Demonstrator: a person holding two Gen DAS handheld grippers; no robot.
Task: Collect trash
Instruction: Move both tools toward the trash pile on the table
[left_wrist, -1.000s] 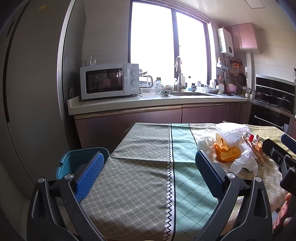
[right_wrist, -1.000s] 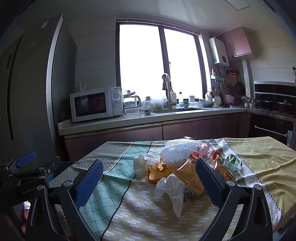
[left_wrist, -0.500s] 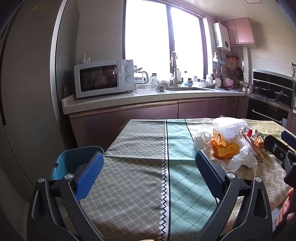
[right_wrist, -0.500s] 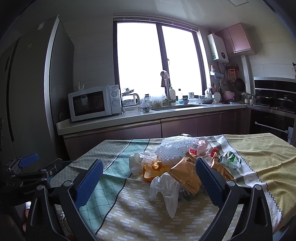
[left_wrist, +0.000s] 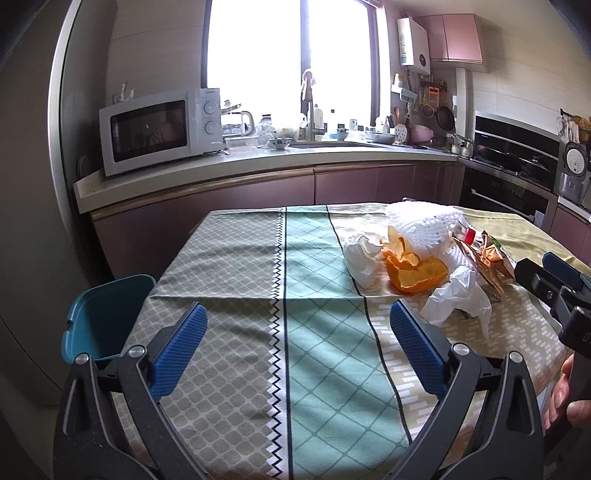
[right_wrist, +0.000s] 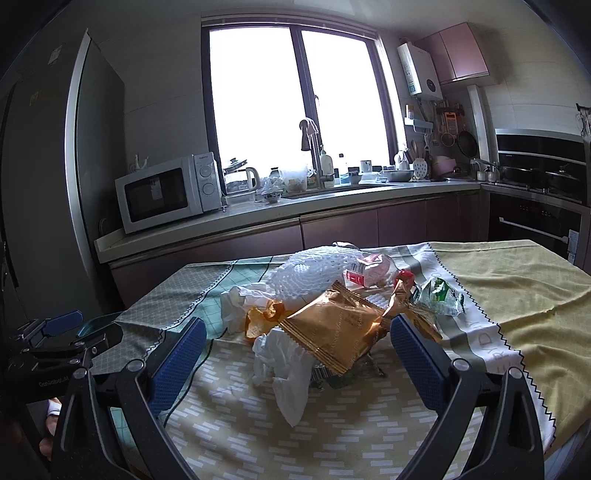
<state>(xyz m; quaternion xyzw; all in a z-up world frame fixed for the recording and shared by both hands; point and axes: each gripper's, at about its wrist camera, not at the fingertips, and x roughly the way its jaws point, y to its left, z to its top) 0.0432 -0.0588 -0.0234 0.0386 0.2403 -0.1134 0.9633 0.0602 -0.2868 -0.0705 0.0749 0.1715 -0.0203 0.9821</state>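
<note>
A heap of trash lies on the tablecloth: orange peel (left_wrist: 415, 271), white foam netting (right_wrist: 314, 271), a golden snack wrapper (right_wrist: 332, 328), crumpled white tissue (right_wrist: 284, 365), a green wrapper (right_wrist: 439, 295) and a red-labelled packet (right_wrist: 364, 275). My right gripper (right_wrist: 298, 349) is open, just short of the heap, with the tissue and wrapper between its blue fingers. My left gripper (left_wrist: 298, 345) is open over bare cloth, left of the heap. A teal bin (left_wrist: 105, 317) stands beside the table's left edge.
The table (left_wrist: 229, 258) carries a patterned cloth, yellow at the right. Behind it run a counter (right_wrist: 258, 216) with a microwave (left_wrist: 159, 134), kettle and sink. A fridge (right_wrist: 44, 184) stands at the left, an oven (right_wrist: 535, 221) at the right.
Both grippers have moved forward and a little lower toward the table; the trash heap looks closer in the right wrist view. Both stay open.
</note>
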